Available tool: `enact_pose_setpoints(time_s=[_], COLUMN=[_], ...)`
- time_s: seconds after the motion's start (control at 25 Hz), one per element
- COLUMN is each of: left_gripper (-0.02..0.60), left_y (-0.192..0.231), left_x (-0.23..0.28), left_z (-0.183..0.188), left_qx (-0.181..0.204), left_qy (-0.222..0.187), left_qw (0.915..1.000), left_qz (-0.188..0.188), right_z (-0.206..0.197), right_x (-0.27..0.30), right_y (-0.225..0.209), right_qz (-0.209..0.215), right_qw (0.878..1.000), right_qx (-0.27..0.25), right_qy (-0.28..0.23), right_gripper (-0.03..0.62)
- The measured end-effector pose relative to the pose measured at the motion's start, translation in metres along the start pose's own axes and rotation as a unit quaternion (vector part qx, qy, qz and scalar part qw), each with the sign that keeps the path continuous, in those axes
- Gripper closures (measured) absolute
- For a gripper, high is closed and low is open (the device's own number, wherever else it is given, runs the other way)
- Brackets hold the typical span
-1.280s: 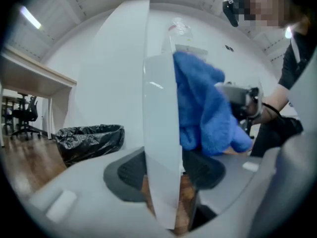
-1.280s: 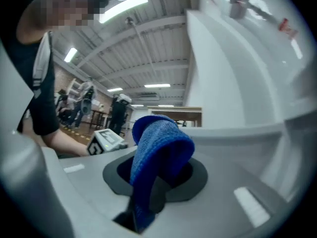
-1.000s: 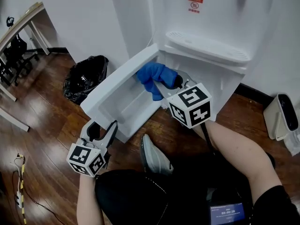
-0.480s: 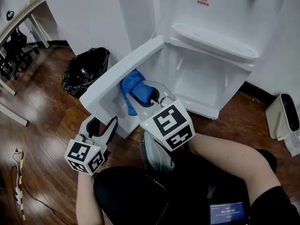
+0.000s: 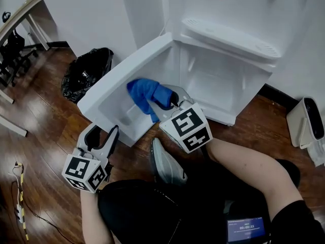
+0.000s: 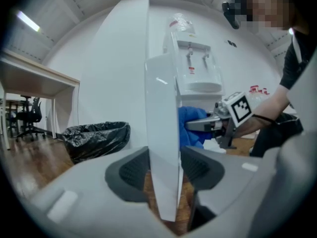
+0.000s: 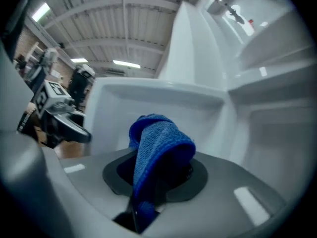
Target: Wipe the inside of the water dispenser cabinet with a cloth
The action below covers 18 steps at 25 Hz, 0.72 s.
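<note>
Left tool (image 5: pixel 101 136) just closed, clamping cabinet door (image 5: pixel 114 93) steady | right tool (image 5: pixel 167 99) pinches cloth (image 5: pixel 142 91) against door's inner face, we judge for wiping.

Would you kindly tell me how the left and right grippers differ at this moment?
The left gripper has just been closing on the open white cabinet door's edge, now pinched between its jaws; the right gripper clamps a bunched blue cloth. The left sits at the door's outer edge; the right hangs over its inner face. Both are shut on something.

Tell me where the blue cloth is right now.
Head view, centre-left: blue cloth clamped in the right gripper, over the inner face of the open cabinet door.
</note>
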<state>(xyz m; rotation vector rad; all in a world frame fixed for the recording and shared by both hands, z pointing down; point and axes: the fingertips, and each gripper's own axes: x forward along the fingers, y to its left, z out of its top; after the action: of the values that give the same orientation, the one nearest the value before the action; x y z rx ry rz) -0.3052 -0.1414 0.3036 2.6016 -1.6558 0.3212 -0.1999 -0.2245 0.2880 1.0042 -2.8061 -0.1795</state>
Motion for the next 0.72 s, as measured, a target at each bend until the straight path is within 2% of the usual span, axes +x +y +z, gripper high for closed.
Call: enact_pose_setpoints(time_s=[0.08, 0.16, 0.24, 0.32, 0.4, 0.44, 0.6, 0.72], left_gripper=[0.379, 0.379, 0.379, 0.383, 0.383, 0.383, 0.388, 0.388], left_y=[0.001, 0.000, 0.000, 0.001, 0.004, 0.006, 0.009, 0.010], left_x=[0.000, 0.000, 0.000, 0.002, 0.004, 0.004, 0.003, 0.004], left_z=[0.001, 0.002, 0.003, -0.001, -0.007, -0.009, -0.015, -0.016], left_qx=[-0.004, -0.007, -0.009, -0.012, -0.021, -0.026, -0.044, -0.051], left_qy=[-0.003, -0.003, 0.001, 0.006, 0.019, 0.025, 0.034, 0.032], left_qw=[1.0000, 1.0000, 1.0000, 0.9999, 0.9996, 0.9993, 0.9984, 0.9981], left_qz=[0.000, 0.000, 0.001, 0.001, 0.004, 0.006, 0.010, 0.013], right_z=[-0.014, -0.026, -0.037, -0.041, -0.040, -0.038, -0.015, -0.006], right_x=[-0.004, -0.011, -0.017, -0.017, -0.010, -0.004, 0.014, 0.015], right_y=[-0.039, -0.065, -0.083, -0.086, -0.071, -0.057, 0.027, 0.084], right_qz=[-0.086, -0.140, -0.173, -0.180, -0.155, -0.129, 0.006, 0.094], right_qw=[0.996, 0.989, 0.983, 0.981, 0.984, 0.988, 0.999, 0.995], right_qx=[-0.007, 0.010, 0.041, 0.059, 0.062, 0.062, 0.027, -0.019], right_qy=[0.026, 0.040, 0.047, 0.050, 0.054, 0.054, 0.030, 0.014], right_gripper=[0.497, 0.498, 0.498, 0.498, 0.498, 0.498, 0.496, 0.496])
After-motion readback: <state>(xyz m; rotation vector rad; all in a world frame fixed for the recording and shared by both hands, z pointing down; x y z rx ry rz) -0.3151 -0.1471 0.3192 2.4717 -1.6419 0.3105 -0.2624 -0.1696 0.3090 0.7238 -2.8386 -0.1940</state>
